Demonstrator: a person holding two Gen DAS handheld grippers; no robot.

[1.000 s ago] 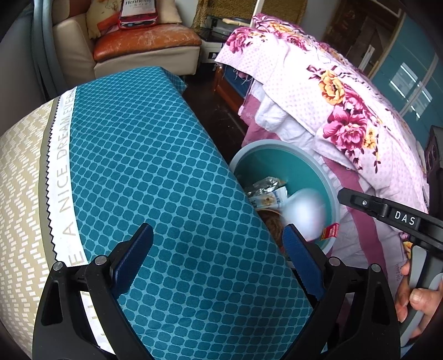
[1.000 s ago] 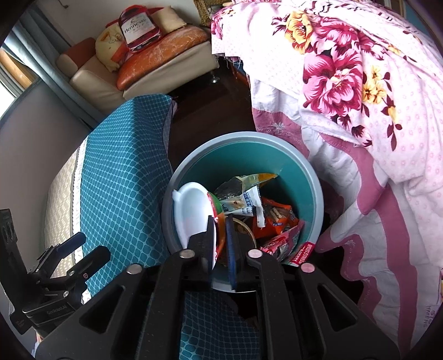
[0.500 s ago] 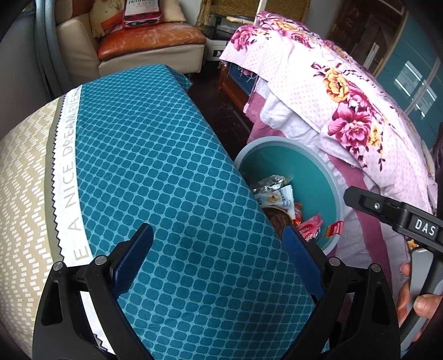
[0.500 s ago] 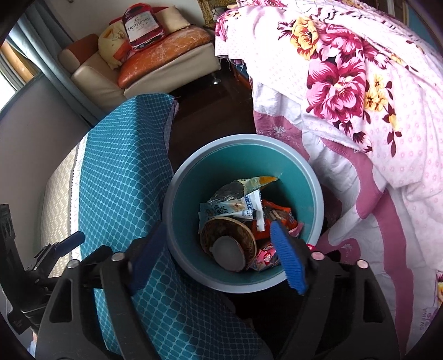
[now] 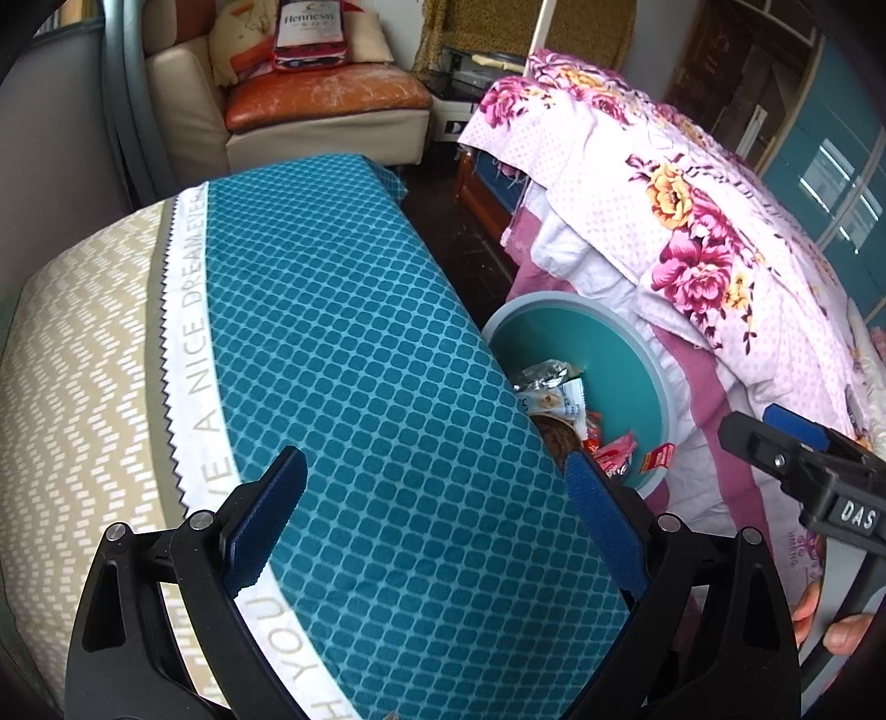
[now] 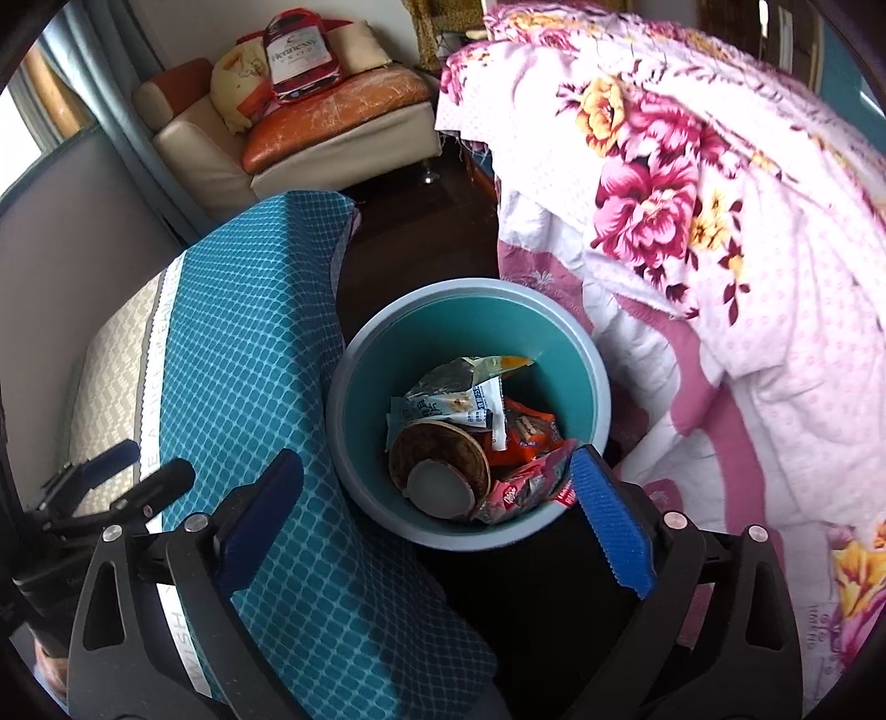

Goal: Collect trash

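Trash (image 6: 470, 437) lay heaped in the teal bin (image 6: 354, 399), which stood on the dark floor between the blue-patterned cushion (image 5: 343, 387) at its 9 o'clock and the floral quilt (image 6: 692, 221) hanging down at its 3 o'clock. Contents as seen from the right wrist view: a brown paper cup (image 6: 437, 465) lying on its side at the bin's 7 o'clock, a silver-and-white wrapper (image 6: 459, 393) near centre, red and orange snack packets (image 6: 526, 443) toward 4 o'clock. Right gripper (image 6: 437, 520) hung over the near rim; its jaws had just been opening and stood wide, nothing between them. Left gripper (image 5: 437, 526) hovered above the cushion, jaws likewise spread wide and empty, the bin at its 2 o'clock. Judgement: the drop step looked complete, the piece released lying among the rest in the bin. No loose litter showed on the cushion, the floor strip or the quilt in either view. Next move would call for swinging one gripper away from the bin to look for a further piece, jaws kept wide for the approach; if none is found, the collection may be finished. Beyond, at 12 o'clock, an armchair (image 6: 310, 133) carried a red-labelled bag (image 6: 296, 50), probably not trash.
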